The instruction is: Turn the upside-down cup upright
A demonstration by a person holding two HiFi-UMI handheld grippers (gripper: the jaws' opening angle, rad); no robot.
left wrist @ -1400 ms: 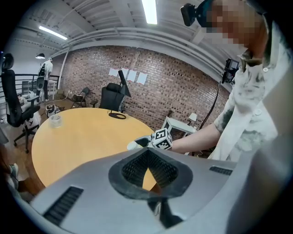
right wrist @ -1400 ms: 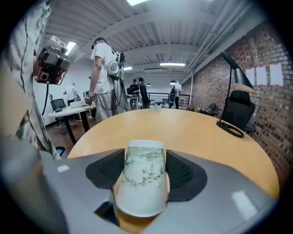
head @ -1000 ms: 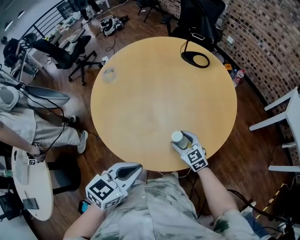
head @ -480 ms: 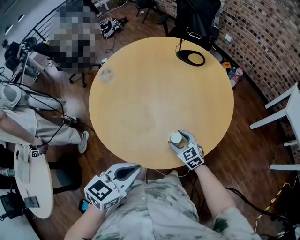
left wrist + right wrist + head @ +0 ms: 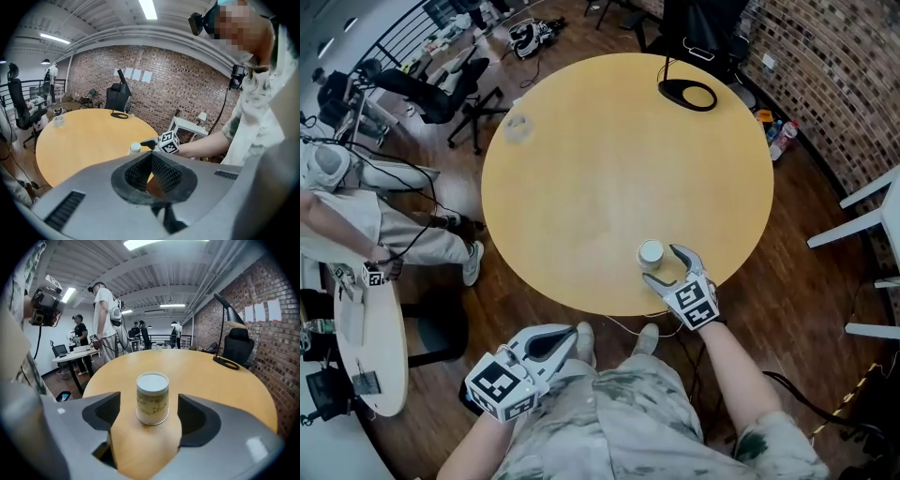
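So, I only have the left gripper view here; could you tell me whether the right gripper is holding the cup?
Observer: No. The right gripper has just opened its jaws; the cup stands between them, touching neither.
Operator: Thanks. Which end is up?
Observer: The closed base, so it's upside down.
Operator: And the other gripper?
Observer: The left gripper hangs off the table, short of its near edge.
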